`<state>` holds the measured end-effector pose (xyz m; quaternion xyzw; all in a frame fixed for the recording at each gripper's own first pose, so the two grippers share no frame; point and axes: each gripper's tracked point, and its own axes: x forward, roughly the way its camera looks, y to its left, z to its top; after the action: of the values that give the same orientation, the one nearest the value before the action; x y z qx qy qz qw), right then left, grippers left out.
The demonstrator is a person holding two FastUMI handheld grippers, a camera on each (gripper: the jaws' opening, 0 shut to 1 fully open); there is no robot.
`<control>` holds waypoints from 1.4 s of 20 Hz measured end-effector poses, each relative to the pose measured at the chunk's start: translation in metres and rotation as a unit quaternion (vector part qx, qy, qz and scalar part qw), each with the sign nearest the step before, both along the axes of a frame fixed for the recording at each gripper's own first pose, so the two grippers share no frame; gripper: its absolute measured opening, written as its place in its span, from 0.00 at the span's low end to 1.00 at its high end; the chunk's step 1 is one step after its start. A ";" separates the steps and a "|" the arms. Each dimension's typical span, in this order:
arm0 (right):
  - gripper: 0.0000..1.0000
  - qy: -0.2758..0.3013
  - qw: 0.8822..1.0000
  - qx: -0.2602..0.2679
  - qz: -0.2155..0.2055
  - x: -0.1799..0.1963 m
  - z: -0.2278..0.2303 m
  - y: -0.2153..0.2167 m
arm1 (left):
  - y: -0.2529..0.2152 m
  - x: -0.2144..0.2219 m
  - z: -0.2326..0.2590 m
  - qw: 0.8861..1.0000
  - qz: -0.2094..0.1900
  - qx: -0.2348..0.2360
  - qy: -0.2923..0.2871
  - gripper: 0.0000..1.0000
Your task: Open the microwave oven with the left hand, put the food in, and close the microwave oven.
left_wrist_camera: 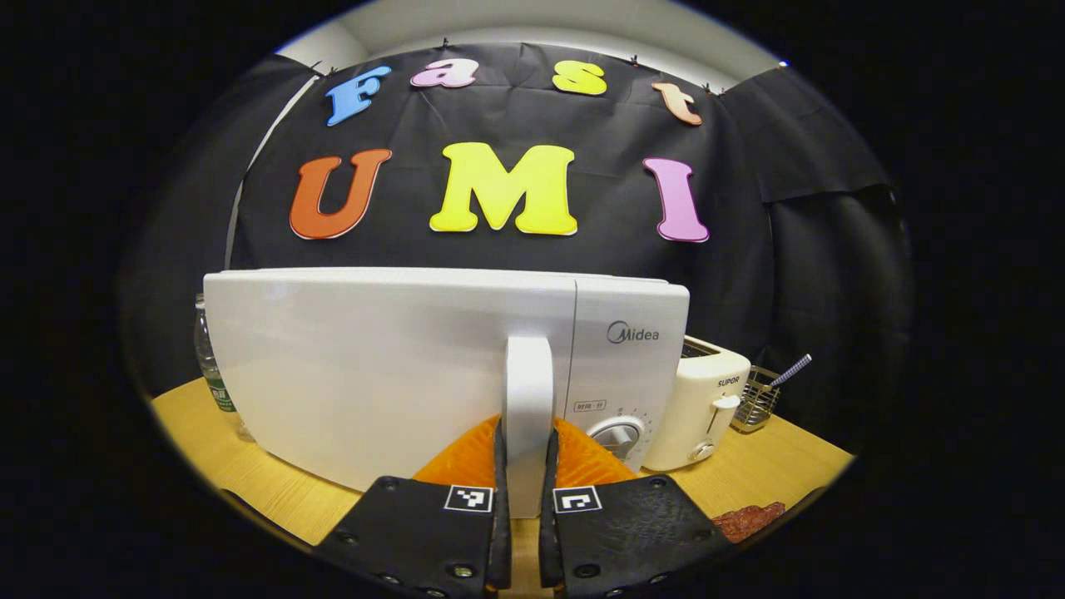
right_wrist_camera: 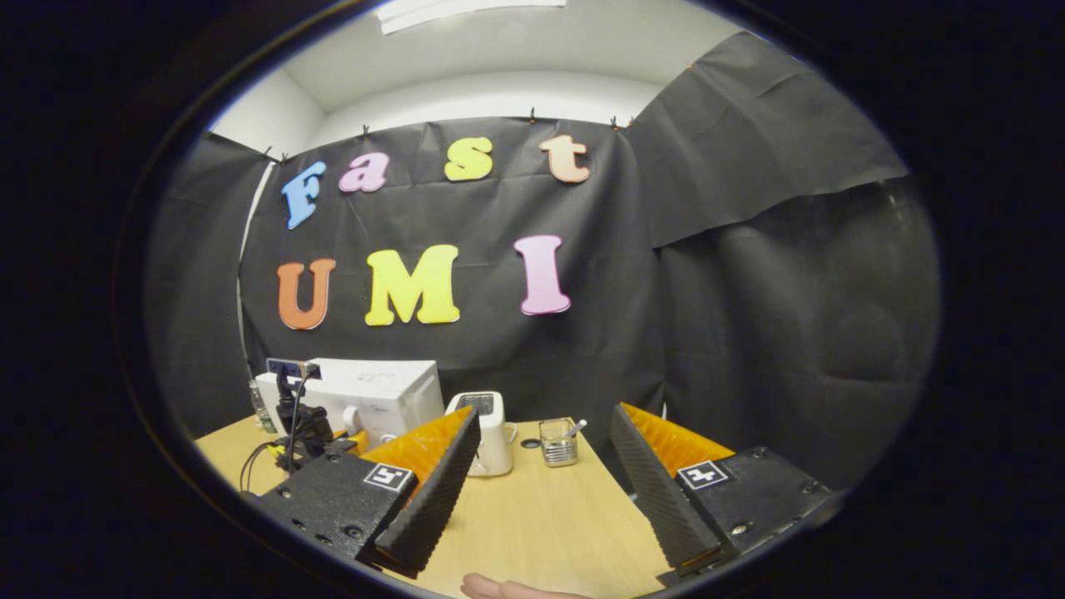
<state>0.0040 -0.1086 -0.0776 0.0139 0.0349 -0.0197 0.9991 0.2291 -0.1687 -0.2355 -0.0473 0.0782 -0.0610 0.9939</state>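
Note:
A white microwave oven (left_wrist_camera: pixel 391 366) stands on the wooden table (left_wrist_camera: pixel 774 466), its door looking flush with the body. My left gripper (left_wrist_camera: pixel 527 441) is shut on the door's vertical white handle (left_wrist_camera: pixel 528 374), one finger on each side. A reddish-brown piece of food (left_wrist_camera: pixel 749 520) lies on the table to the right of that gripper. In the right gripper view the microwave (right_wrist_camera: pixel 374 395) sits far left with the left gripper (right_wrist_camera: pixel 304 420) in front of it. My right gripper (right_wrist_camera: pixel 545 507) hangs open over the table with nothing between its fingers.
A cream toaster (left_wrist_camera: pixel 699 399) stands right of the microwave, and beyond it a wire holder (left_wrist_camera: pixel 757 399) with a utensil. A plastic bottle (left_wrist_camera: pixel 212 366) stands behind the microwave's left side. A fingertip (right_wrist_camera: pixel 507 589) shows at the bottom of the right gripper view.

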 end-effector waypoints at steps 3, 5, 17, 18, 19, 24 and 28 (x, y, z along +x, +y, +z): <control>1.00 0.004 1.000 0.002 -0.003 -0.001 -0.003 -0.001 | -0.001 -0.003 0.000 1.000 -0.001 -0.019 0.007 0.13; 0.90 0.005 1.000 0.003 -0.002 -0.001 -0.003 0.000 | 0.001 -0.008 -0.001 1.000 0.005 -0.013 0.013 0.12; 1.00 0.022 1.000 -0.003 0.021 -0.004 -0.018 0.042 | 0.027 -0.094 0.006 0.999 -0.047 -0.013 -0.004 0.07; 1.00 0.021 0.999 -0.005 0.024 -0.007 -0.016 0.047 | 0.031 -0.100 0.006 0.999 -0.050 -0.008 -0.005 0.07; 1.00 0.019 0.999 -0.006 0.027 -0.009 -0.015 0.052 | 0.036 -0.106 0.007 0.999 -0.051 -0.004 -0.006 0.07; 1.00 0.012 0.999 -0.014 0.039 -0.019 -0.011 0.074 | 0.065 -0.148 0.005 0.998 -0.062 -0.003 0.000 0.07; 0.90 0.017 0.998 -0.013 0.055 -0.024 -0.017 0.096 | 0.105 -0.182 0.006 0.999 -0.049 0.005 -0.002 0.07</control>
<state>-0.0199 -0.0125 -0.0949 -0.0009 0.0527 0.0351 0.9980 0.0470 -0.0639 -0.2293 -0.0383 0.0784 -0.1090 0.9902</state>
